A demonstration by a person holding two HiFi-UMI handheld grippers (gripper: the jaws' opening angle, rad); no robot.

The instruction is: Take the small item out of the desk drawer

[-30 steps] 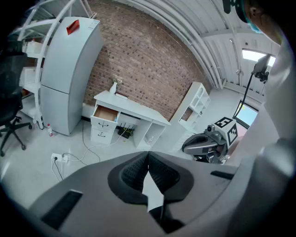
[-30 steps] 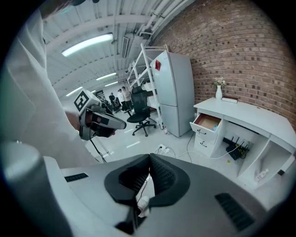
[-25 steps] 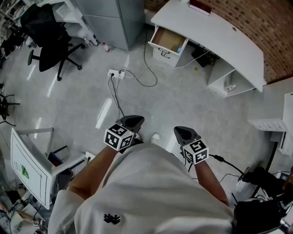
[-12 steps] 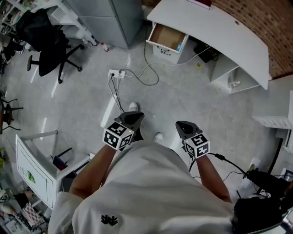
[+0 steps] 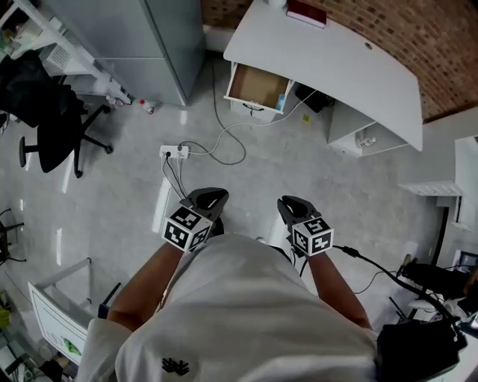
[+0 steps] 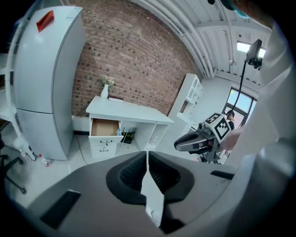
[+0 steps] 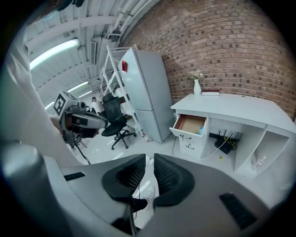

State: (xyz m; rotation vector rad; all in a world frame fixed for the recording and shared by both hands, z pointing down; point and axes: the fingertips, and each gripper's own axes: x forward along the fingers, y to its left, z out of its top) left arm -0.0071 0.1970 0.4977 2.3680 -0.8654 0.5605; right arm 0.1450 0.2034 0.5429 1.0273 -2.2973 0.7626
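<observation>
The white desk (image 5: pixel 336 60) stands ahead against the brick wall, its top drawer (image 5: pixel 258 88) pulled open. A small blue item (image 5: pixel 281 102) leans in the drawer's right corner, and it also shows in the right gripper view (image 7: pixel 201 130). I hold both grippers close to my body, far from the desk. My left gripper (image 5: pixel 211 200) is shut with nothing in it. The jaws of my right gripper (image 5: pixel 290 207) are opening, a narrow gap showing between them, with only floor seen through it.
A tall grey cabinet (image 5: pixel 160 45) stands left of the desk. A power strip (image 5: pixel 173 151) with trailing cables lies on the floor between me and the drawer. A black office chair (image 5: pixel 45 127) is far left, a red book (image 5: pixel 306 13) lies on the desk, and white shelves (image 5: pixel 441 190) stand right.
I have stepped forward: the power strip and my feet lie nearer under the grippers, and the desk has shifted left in view. Both grippers stay in front of my body.
</observation>
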